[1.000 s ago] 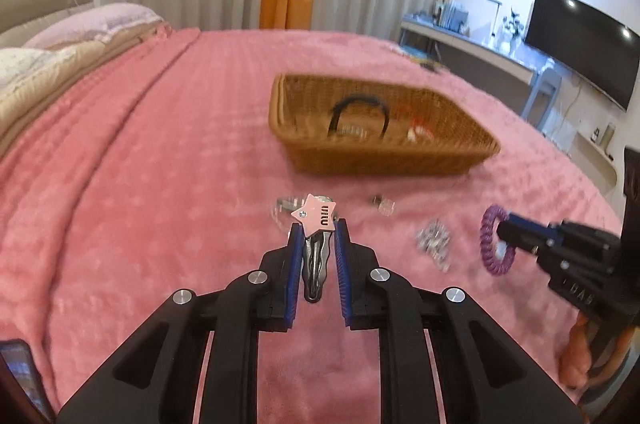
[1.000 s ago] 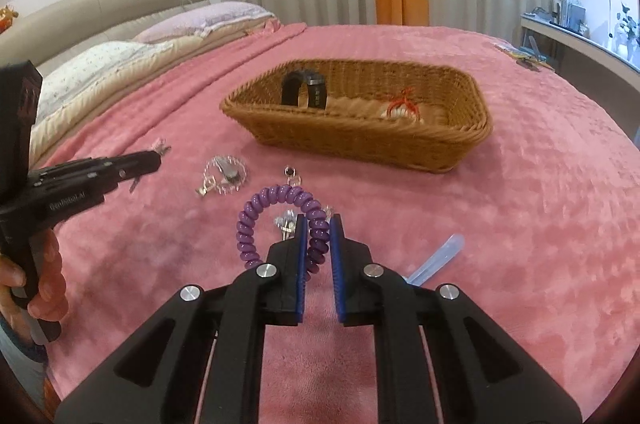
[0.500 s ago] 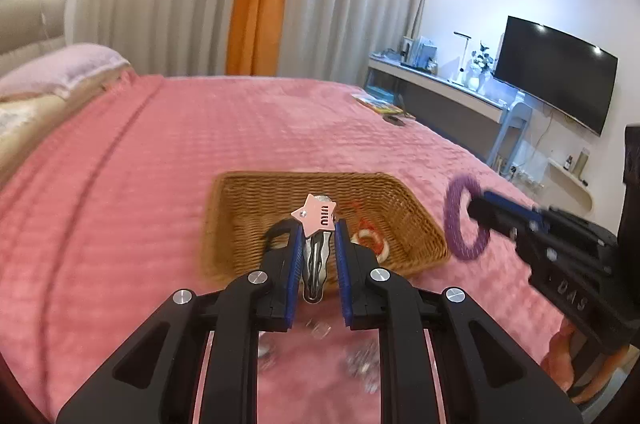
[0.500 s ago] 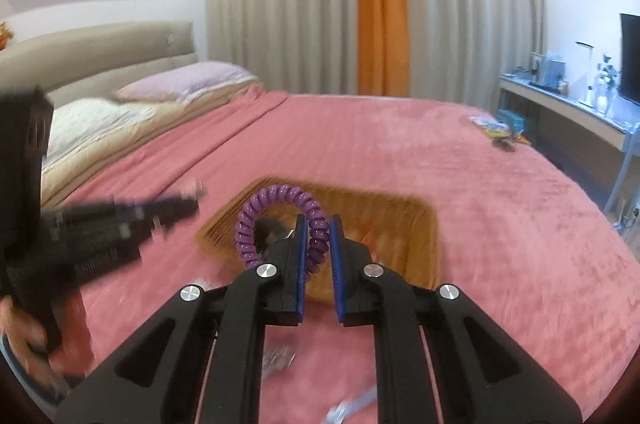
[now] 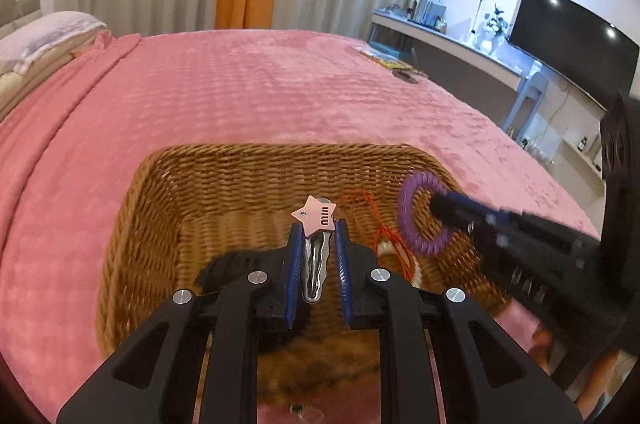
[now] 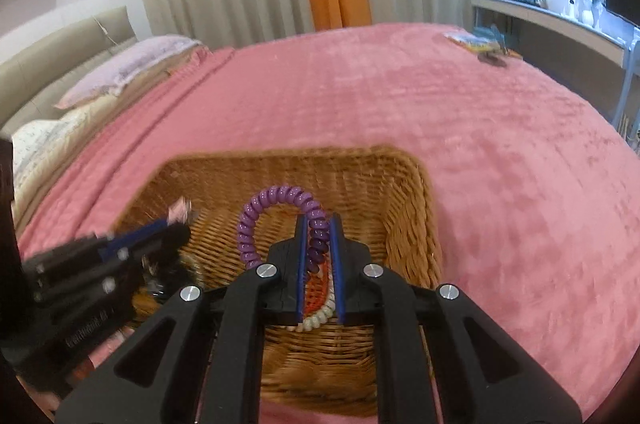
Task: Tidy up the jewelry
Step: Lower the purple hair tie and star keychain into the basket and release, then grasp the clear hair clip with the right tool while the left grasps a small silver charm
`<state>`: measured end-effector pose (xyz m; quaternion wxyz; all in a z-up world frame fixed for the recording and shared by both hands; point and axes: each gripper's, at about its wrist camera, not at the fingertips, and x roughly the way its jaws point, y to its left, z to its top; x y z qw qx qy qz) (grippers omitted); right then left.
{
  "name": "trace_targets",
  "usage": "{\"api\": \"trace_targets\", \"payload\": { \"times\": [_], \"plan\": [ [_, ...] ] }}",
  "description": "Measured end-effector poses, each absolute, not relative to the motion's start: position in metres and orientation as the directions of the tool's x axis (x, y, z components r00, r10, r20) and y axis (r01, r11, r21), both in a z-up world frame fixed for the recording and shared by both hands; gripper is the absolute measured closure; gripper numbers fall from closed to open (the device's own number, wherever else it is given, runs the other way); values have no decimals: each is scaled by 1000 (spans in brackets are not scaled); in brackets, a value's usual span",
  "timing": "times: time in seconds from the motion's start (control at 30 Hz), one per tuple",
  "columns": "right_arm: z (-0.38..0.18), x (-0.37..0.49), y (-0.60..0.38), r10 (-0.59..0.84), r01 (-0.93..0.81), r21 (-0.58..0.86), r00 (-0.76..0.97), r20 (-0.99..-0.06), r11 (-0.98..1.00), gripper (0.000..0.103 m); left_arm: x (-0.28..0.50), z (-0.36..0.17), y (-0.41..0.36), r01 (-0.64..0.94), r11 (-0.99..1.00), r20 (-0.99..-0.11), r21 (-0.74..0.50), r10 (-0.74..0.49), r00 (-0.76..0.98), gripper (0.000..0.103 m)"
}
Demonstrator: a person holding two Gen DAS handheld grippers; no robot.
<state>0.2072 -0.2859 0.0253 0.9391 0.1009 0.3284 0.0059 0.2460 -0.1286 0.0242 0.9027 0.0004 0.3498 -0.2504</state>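
My left gripper (image 5: pixel 317 230) is shut on a silver hair clip with a pink star (image 5: pixel 315 217) and hovers over the wicker basket (image 5: pixel 256 160). My right gripper (image 6: pixel 318 224) is shut on a purple coil hair tie (image 6: pixel 256 214), also above the basket (image 6: pixel 408 192). In the left wrist view the right gripper (image 5: pixel 440 210) comes in from the right with the purple coil (image 5: pixel 416 216) at its tip. In the right wrist view the left gripper (image 6: pixel 178 220) enters from the left, blurred. A red cord (image 5: pixel 380 228) and a white coil (image 6: pixel 316 320) lie in the basket.
The basket sits on a pink bedspread (image 5: pixel 240 96). Pillows (image 6: pixel 132 68) lie at the bed's head on the left. A desk (image 5: pixel 460 44) and a television (image 5: pixel 576 52) stand along the right wall. Small items (image 6: pixel 484 44) rest at the bed's far right edge. A small metal piece (image 5: pixel 298 407) lies near the basket's front.
Both grippers have moved forward from over the loose jewelry on the bedspread to above the basket, each still holding its item. The basket now fills the lower part of both views.
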Motion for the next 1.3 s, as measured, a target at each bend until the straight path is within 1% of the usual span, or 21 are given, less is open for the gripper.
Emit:
{"api": "trace_targets", "payload": {
  "times": [0.17, 0.23, 0.3, 0.33, 0.37, 0.4, 0.47, 0.5, 0.57, 0.73, 0.93, 1.0, 1.07, 1.1, 1.13, 1.23, 1.3],
  "plan": [
    [8, 216, -281, 59, 49, 145, 748, -661, 988, 94, 269, 19, -138, 463, 869, -653, -174, -454, 607, 88],
    [5, 219, -282, 70, 45, 154, 743, -666, 987, 94, 271, 19, -137, 471, 862, -655, -186, -466, 595, 87],
    [4, 218, -283, 90, 29, 169, 751, -654, 985, 93, 271, 19, -136, 485, 852, -650, -199, -485, 585, 78],
    [4, 217, -282, 87, 30, 167, 753, -653, 986, 93, 270, 20, -136, 484, 852, -648, -199, -485, 587, 64],
    [5, 216, -283, 87, 30, 167, 756, -649, 985, 92, 268, 21, -136, 481, 854, -641, -200, -485, 595, 56],
    [7, 214, -284, 83, 34, 168, 762, -642, 985, 91, 266, 24, -134, 483, 850, -627, -211, -497, 600, 56],
    [10, 211, -290, 77, 44, 177, 777, -624, 983, 85, 263, 29, -129, 483, 844, -612, -231, -512, 603, 56],
    [12, 209, -293, 80, 48, 189, 784, -616, 981, 83, 262, 31, -126, 482, 843, -605, -241, -518, 604, 56],
    [15, 204, -300, 88, 54, 215, 797, -598, 975, 79, 258, 37, -116, 479, 829, -579, -287, -549, 602, 56],
    [23, 185, -305, 95, 49, 238, 824, -558, 970, 79, 232, 58, -83, 466, 820, -518, -332, -571, 637, 56],
    [49, 146, -296, 106, 23, 235, 846, -522, 972, 79, 177, 87, -34, 439, 850, -477, -291, -527, 704, 56],
    [55, 128, -288, 108, 9, 220, 850, -516, 975, 78, 160, 91, -18, 433, 850, -466, -299, -526, 711, 56],
    [58, 113, -283, 106, 3, 206, 848, -519, 979, 68, 144, 90, -3, 433, 846, -464, -312, -533, 707, 54],
    [57, 105, -280, 101, 5, 197, 846, -524, 980, 64, 137, 89, 2, 429, 849, -470, -309, -528, 707, 54],
    [55, 95, -277, 95, 9, 189, 843, -530, 982, 58, 131, 85, 6, 420, 857, -481, -299, -516, 709, 54],
    [47, 76, -275, 97, 12, 190, 827, -553, 982, 57, 117, 67, 16, 401, 871, -520, -284, -491, 698, 54],
    [38, 63, -275, 101, 19, 198, 810, -578, 980, 57, 111, 49, 25, 376, 878, -552, -296, -479, 683, 54]
  ]
}}
